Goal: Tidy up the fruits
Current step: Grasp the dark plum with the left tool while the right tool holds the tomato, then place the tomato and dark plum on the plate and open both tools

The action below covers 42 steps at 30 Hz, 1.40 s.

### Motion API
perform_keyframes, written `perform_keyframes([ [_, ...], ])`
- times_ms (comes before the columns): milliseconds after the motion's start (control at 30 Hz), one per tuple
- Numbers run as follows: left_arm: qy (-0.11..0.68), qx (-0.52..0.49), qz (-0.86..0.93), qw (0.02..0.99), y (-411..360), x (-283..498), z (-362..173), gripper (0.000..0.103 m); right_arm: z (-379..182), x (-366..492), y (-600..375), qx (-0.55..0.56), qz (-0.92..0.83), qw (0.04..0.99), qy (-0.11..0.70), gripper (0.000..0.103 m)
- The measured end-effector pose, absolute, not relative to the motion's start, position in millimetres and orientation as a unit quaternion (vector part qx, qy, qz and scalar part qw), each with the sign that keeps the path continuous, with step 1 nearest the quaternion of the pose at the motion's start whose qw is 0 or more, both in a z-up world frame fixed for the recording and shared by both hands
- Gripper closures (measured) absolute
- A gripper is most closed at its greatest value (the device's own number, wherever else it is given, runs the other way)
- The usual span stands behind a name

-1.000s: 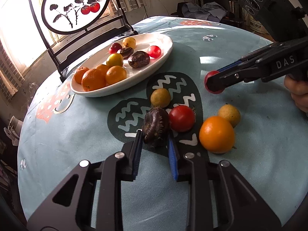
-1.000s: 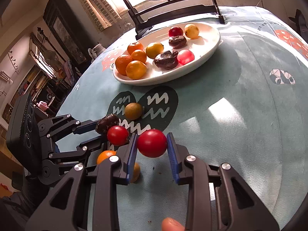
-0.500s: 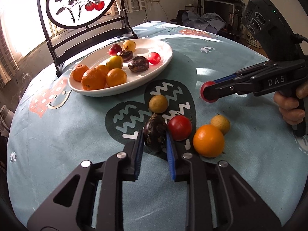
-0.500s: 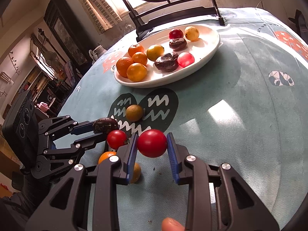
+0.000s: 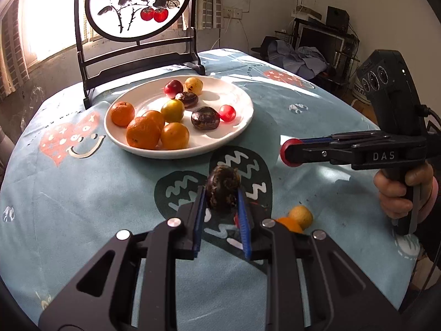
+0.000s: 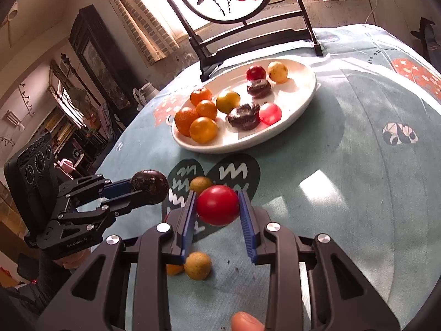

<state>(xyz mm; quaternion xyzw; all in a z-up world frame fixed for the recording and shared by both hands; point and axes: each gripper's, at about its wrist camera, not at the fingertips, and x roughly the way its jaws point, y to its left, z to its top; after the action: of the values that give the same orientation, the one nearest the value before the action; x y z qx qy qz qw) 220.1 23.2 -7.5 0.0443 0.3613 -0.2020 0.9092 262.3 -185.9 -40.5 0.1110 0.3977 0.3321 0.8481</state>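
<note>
- Nearest, two fruits are off the worktop and held: the left tool (image 5: 220, 201) is clamped shut on a dark wrinkled fruit (image 5: 223, 190), lifted clear of the cloth; the right tool (image 6: 217, 207) pinches a red tomato (image 6: 217, 205) between its blue pads, also held above the worktop; neither has reached the plate yet.
- Just below and beside the tools, loose fruit is left on the blue tablecloth (image 6: 358, 193): a small yellow-brown fruit (image 6: 197, 265) with an orange (image 6: 174, 269) partly hidden next to it, and another small yellow-brown fruit (image 6: 200, 184) on the dark heart print; a sliver of red behind the left tool's pads may be a further fruit, too hidden to name; so at least three pieces wait for a later trip.
- Farther off, the white plate (image 5: 242, 102) already carries nine fruits: four orange ones grouped at its left, a yellow-green one, two dark wrinkled ones, two small red ones and a pale yellow one at the back; similar kinds sit roughly together.
- My judgement: well past halfway; the two held fruits need carrying across and setting down on bare plate, the dark one near its like and the tomato near the reds; then the loose pieces follow.
- Behind the plate stands a painted round screen (image 5: 137, 2); it plays no part.
</note>
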Motion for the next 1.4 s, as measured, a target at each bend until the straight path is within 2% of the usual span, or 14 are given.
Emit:
perform_keyframes([
  [167, 0.343, 0.027, -0.149, 0.927, 15.4, 270.9, 12.1, 0.08, -24.5, 301.5, -173.2, 0.124, 0.301, 0.88, 0.347, 0.071],
  [333, 0.335, 0.014, -0.115, 0.935, 10.1, 315.5, 17.5, 0.08, -30.9, 342.7, -165.4, 0.145, 0.283, 0.884, 0.342, 0.07],
  [400, 0.339, 0.005, -0.102, 0.935, 12.4, 326.1, 17.1, 0.077, -31.6, 351.1, -163.7, 0.145, 0.281, 0.886, 0.338, 0.058],
  [433, 0.339, 0.0, -0.093, 0.936, 14.4, 327.6, 17.6, 0.054, -31.5, 353.6, -163.6, 0.145, 0.282, 0.886, 0.338, 0.047],
  [467, 0.332, -0.002, -0.083, 0.939, 17.3, 325.0, 19.8, 0.042, -31.0, 354.1, -164.7, 0.145, 0.279, 0.887, 0.338, 0.044],
  [500, 0.32, -0.003, -0.077, 0.944, 19.5, 319.2, 23.6, 0.022, -28.8, 352.9, -166.8, 0.147, 0.277, 0.888, 0.336, 0.044],
  [533, 0.308, 0.0, -0.071, 0.949, 21.1, 312.4, 28.3, 0.015, -26.0, 350.5, -168.5, 0.147, 0.281, 0.888, 0.333, 0.044],
  [600, 0.294, 0.011, -0.061, 0.954, 22.6, 300.4, 37.1, 0.013, -18.1, 342.3, -170.3, 0.137, 0.285, 0.891, 0.326, 0.044],
  [700, 0.287, 0.014, -0.054, 0.956, 29.0, 279.3, 39.0, 0.003, -8.2, 324.3, -170.5, 0.112, 0.301, 0.891, 0.321, 0.044],
  [1000, 0.322, 0.073, -0.023, 0.944, 39.5, 223.4, -3.2, 0.002, -27.5, 256.3, -161.4, -0.013, 0.379, 0.855, 0.353, 0.044],
  [1167, 0.327, 0.039, -0.019, 0.944, 54.3, 210.4, -5.9, 0.002, -28.8, 218.3, -160.4, -0.096, 0.397, 0.855, 0.32, 0.044],
  [1333, 0.338, -0.005, -0.018, 0.941, 70.3, 209.8, -6.3, 0.002, -40.3, 202.7, -156.6, -0.133, 0.415, 0.835, 0.336, 0.045],
  [1400, 0.347, -0.024, -0.02, 0.937, 75.9, 211.7, -8.3, 0.002, -49.8, 198.0, -148.1, -0.168, 0.412, 0.825, 0.349, 0.049],
])
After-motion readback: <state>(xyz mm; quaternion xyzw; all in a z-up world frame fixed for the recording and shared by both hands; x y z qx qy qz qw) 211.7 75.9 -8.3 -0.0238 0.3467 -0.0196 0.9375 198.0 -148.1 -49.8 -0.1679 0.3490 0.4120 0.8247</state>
